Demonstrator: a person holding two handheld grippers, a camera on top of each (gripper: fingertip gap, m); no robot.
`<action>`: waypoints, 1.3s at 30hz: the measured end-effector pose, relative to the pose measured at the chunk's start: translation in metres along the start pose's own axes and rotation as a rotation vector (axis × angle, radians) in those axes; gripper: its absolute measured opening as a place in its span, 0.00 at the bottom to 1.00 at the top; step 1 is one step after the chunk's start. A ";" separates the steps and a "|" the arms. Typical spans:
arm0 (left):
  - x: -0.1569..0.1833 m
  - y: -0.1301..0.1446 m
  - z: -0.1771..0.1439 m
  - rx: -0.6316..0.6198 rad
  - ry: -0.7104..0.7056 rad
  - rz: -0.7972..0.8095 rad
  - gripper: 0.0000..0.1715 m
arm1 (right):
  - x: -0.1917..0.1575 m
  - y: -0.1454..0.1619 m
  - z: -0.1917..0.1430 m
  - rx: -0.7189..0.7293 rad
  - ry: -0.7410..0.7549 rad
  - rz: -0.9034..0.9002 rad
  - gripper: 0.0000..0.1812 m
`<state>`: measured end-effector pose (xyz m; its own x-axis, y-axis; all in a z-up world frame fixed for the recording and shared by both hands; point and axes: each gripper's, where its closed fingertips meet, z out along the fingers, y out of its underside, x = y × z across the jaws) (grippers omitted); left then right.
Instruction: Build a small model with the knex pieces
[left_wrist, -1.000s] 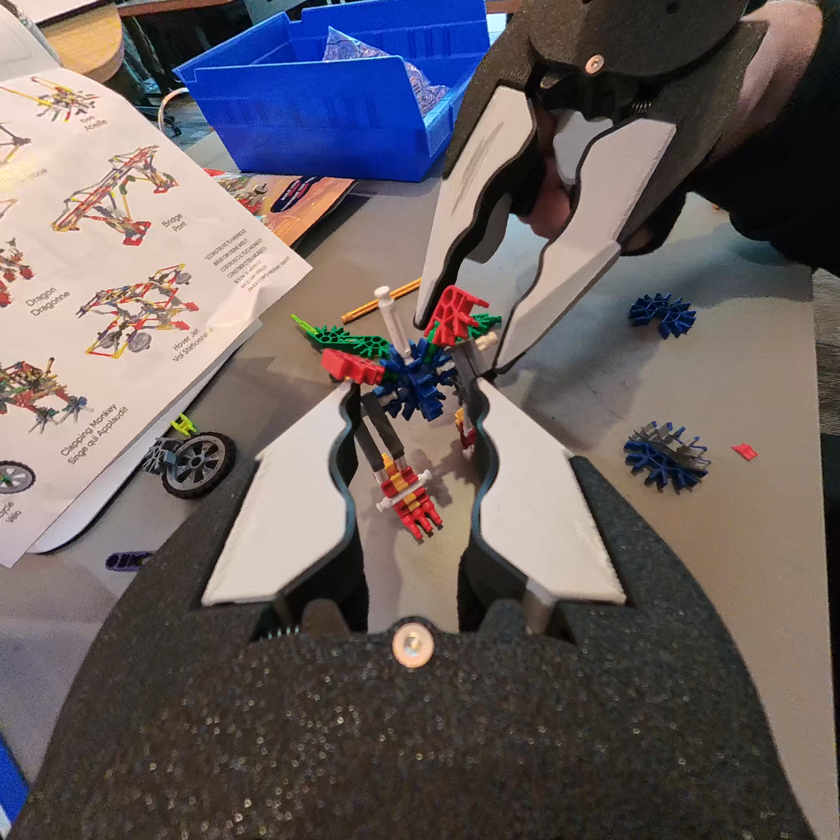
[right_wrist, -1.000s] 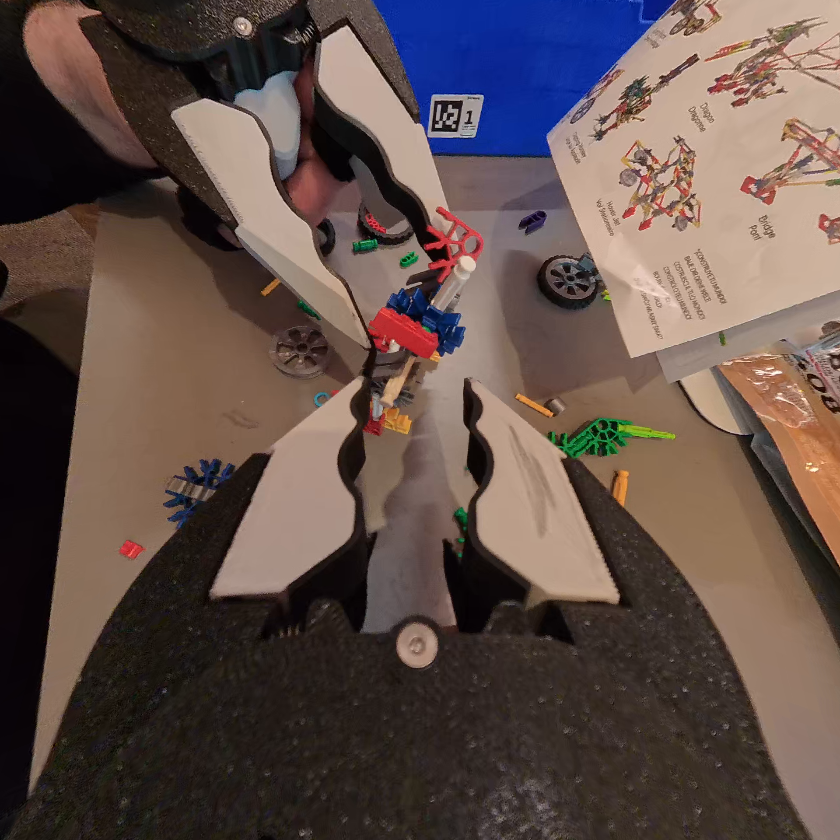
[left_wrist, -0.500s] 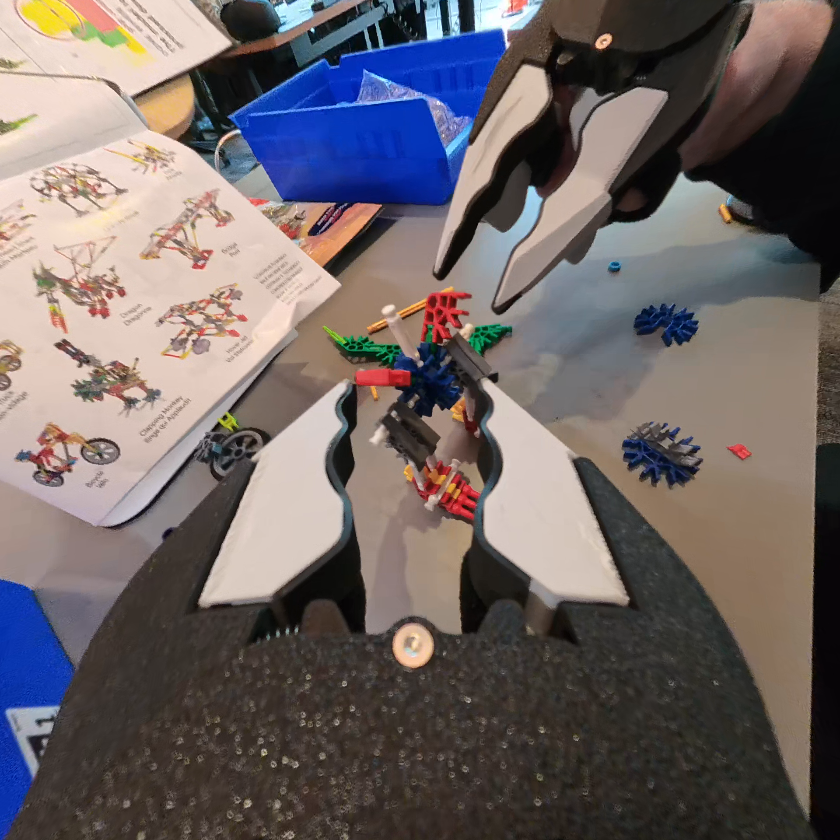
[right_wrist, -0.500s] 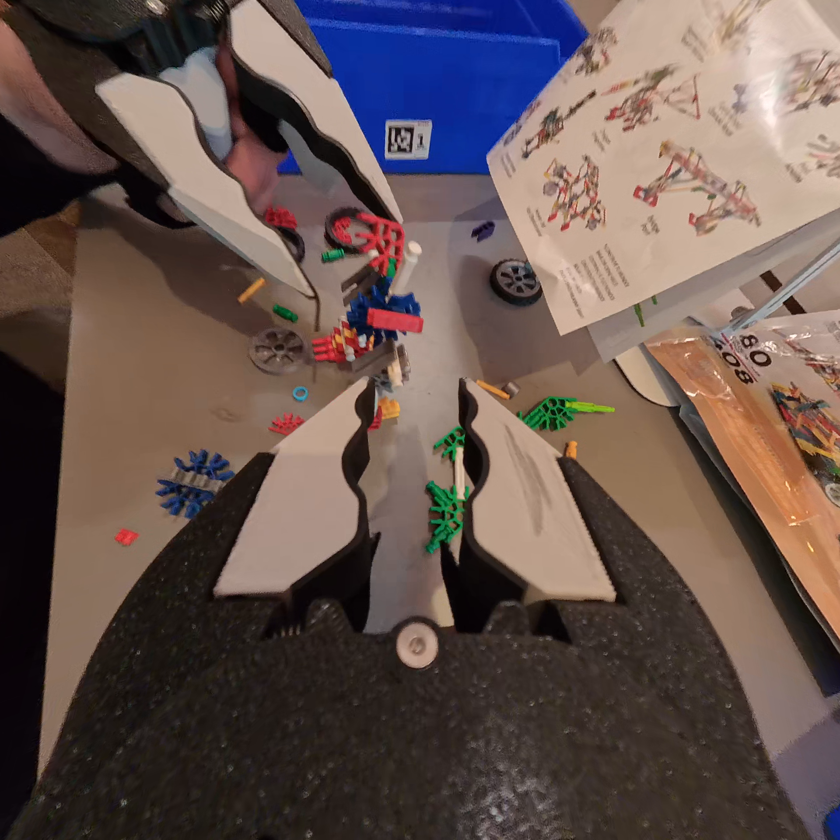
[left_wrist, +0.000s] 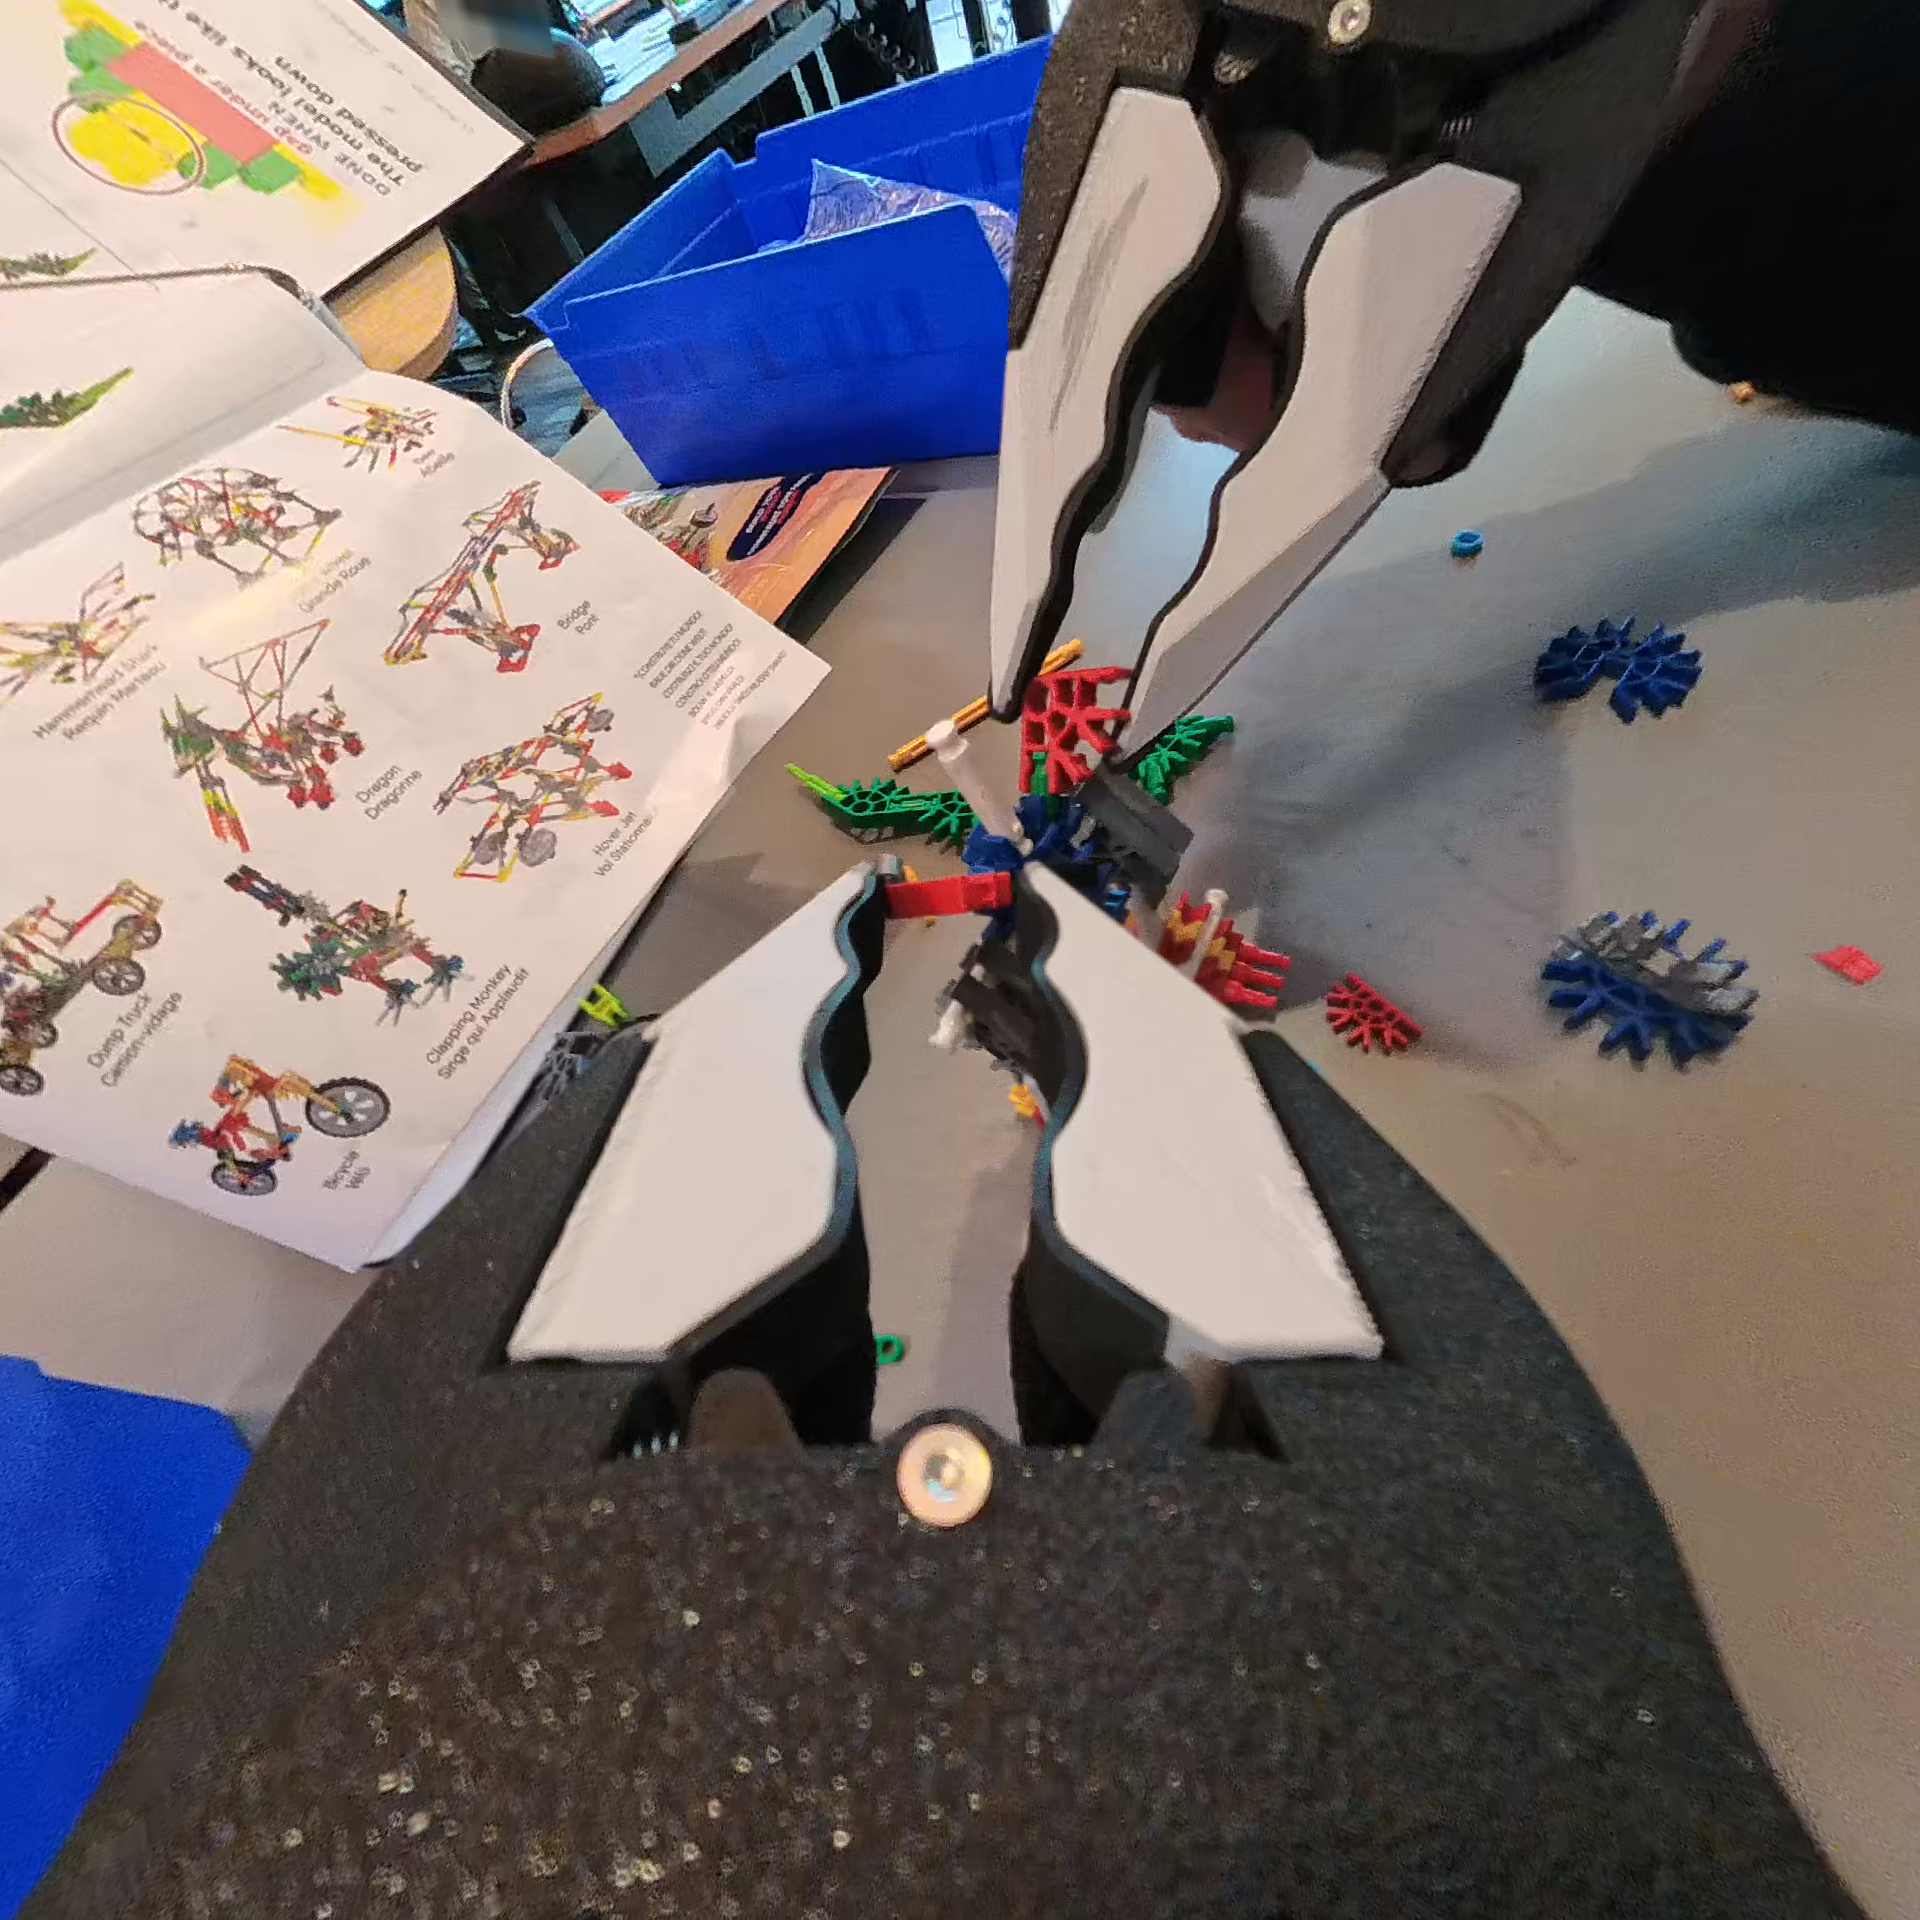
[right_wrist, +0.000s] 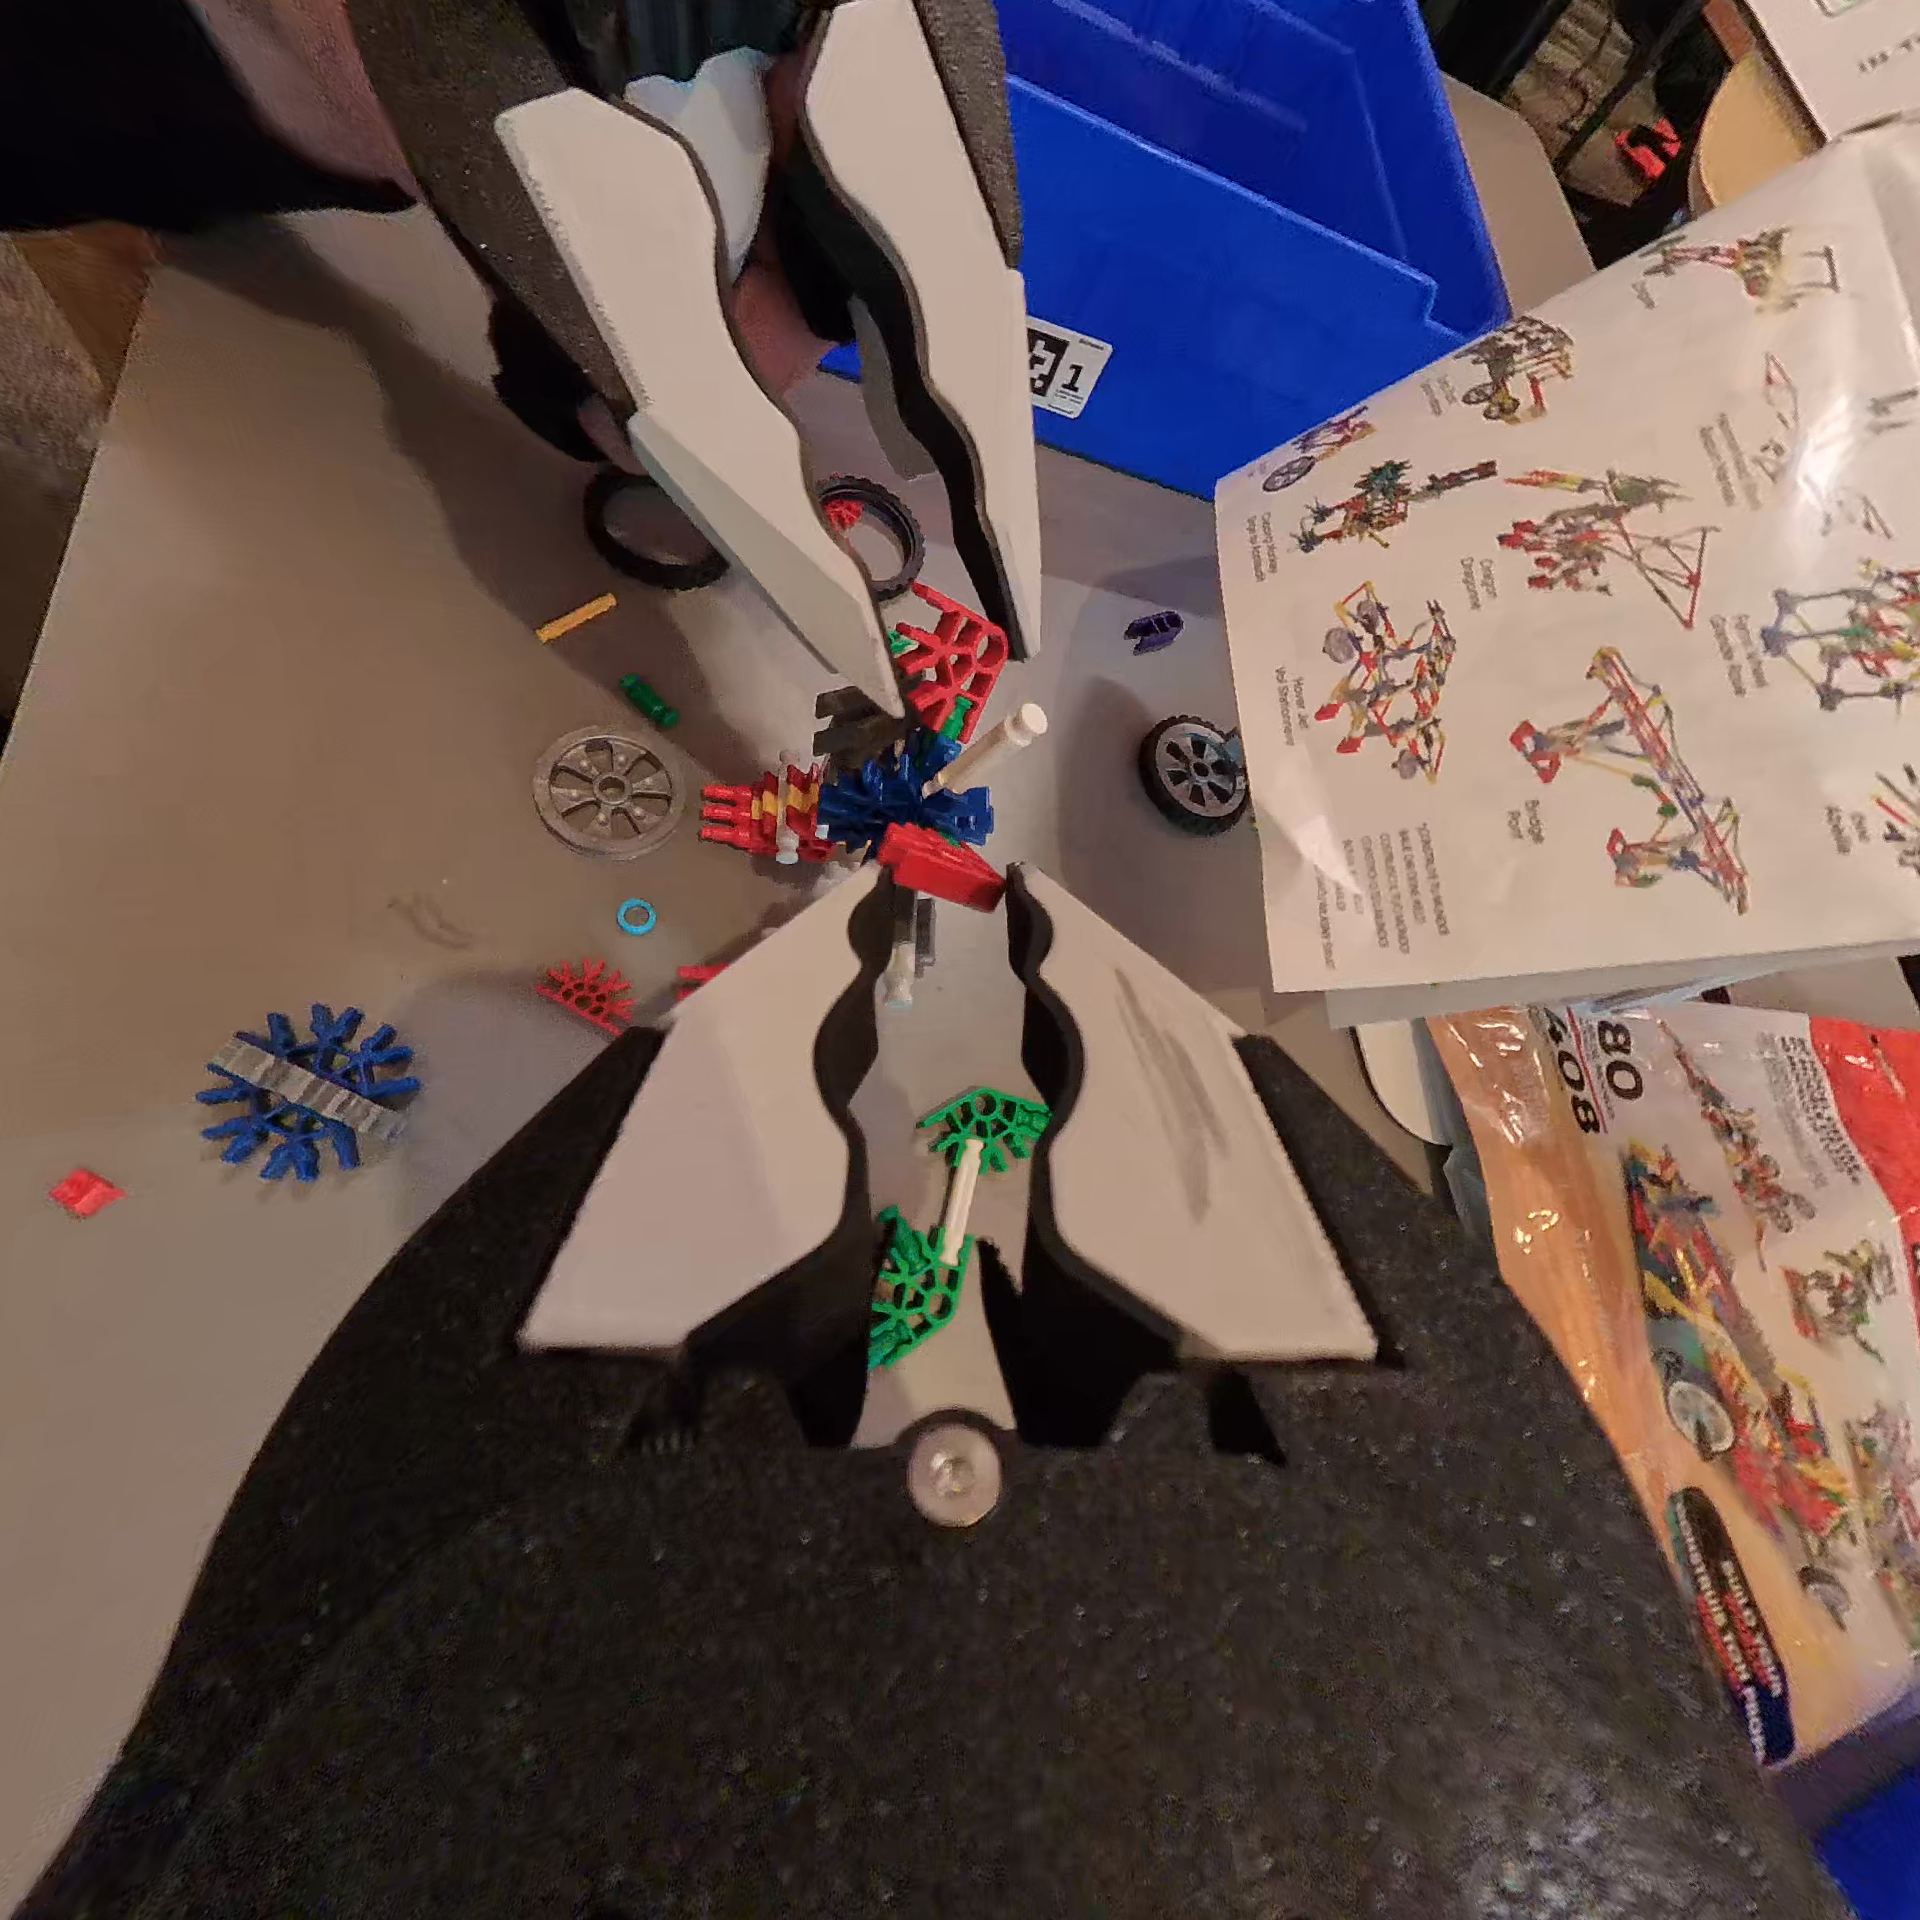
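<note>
A small toy model (left_wrist: 1039, 842) of blue, red, black and white snap-together pieces is on the grey table (left_wrist: 1558, 1299). It also shows in the right wrist view (right_wrist: 904, 800). My left gripper (left_wrist: 948, 881) has narrowed its jaws onto the model, with a short red piece (left_wrist: 945, 894) spanning its tips. My right gripper (right_wrist: 948, 875) is likewise narrowed, with that red piece (right_wrist: 940, 868) between its tips. In each view the other gripper's tips flank the model's upright red fan connector (left_wrist: 1070, 717) (right_wrist: 951, 655). Which piece each gripper truly pinches I cannot tell.
A blue bin (left_wrist: 790, 343) and a printed instruction sheet (left_wrist: 312, 727) lie at the back left. Blue snowflake connectors (left_wrist: 1647, 987), a grey wheel hub (right_wrist: 610, 795), a small wheel (right_wrist: 1195, 774), black tyres (right_wrist: 649, 540) and green connectors (right_wrist: 961, 1195) are scattered around. A parts packet (right_wrist: 1714, 1351) lies beside the sheet. My two grippers' fingertips are within a few centimetres of each other.
Both grippers have moved in on the model and their jaws have narrowed to about half the earlier gap. The right gripper has come back down to it. The model has turned.
</note>
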<state>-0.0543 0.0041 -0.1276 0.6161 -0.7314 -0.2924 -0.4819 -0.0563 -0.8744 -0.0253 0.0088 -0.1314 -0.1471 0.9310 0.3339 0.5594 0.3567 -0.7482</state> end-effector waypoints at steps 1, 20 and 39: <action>-0.001 0.000 0.000 -0.006 0.005 0.009 0.14 | 0.001 0.000 0.000 -0.005 -0.004 -0.007 0.12; 0.009 -0.002 -0.010 -0.177 -0.077 0.028 0.20 | -0.005 0.001 -0.004 -0.047 -0.025 0.271 0.11; 0.006 0.011 -0.004 -0.343 0.208 0.322 0.10 | -0.010 -0.005 0.001 -0.116 -0.190 -0.079 0.08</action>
<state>-0.0587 -0.0037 -0.1369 0.2825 -0.8660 -0.4126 -0.8251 0.0001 -0.5650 -0.0274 -0.0024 -0.1318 -0.3390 0.9022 0.2665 0.6283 0.4280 -0.6497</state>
